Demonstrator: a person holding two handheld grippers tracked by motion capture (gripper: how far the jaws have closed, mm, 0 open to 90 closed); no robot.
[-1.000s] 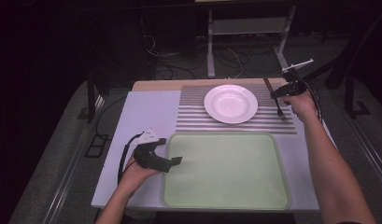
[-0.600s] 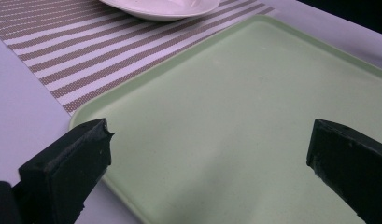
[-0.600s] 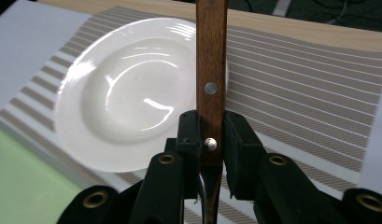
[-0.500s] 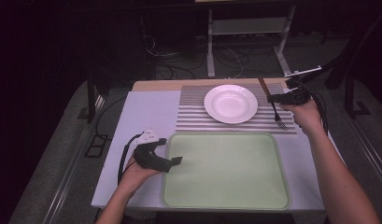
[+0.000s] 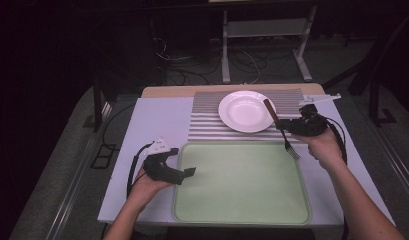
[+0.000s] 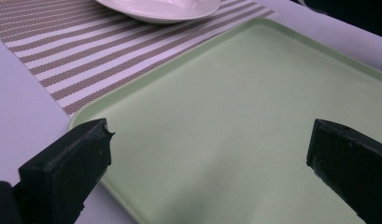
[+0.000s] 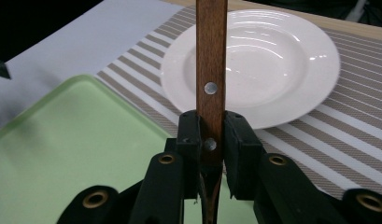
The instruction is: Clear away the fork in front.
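While the right gripper (image 5: 284, 125) hangs above the table (image 5: 157, 117), its fingers (image 7: 191, 135) are clenched on a fork (image 5: 281, 127) at the wooden handle, which rises beyond them over a white plate's (image 5: 244, 111) edge; the tines point below them toward a green tray (image 5: 242, 185). Released and wide apart, the left gripper's (image 5: 184, 172) fingers (image 6: 72, 163) sit over the tray's near corner.
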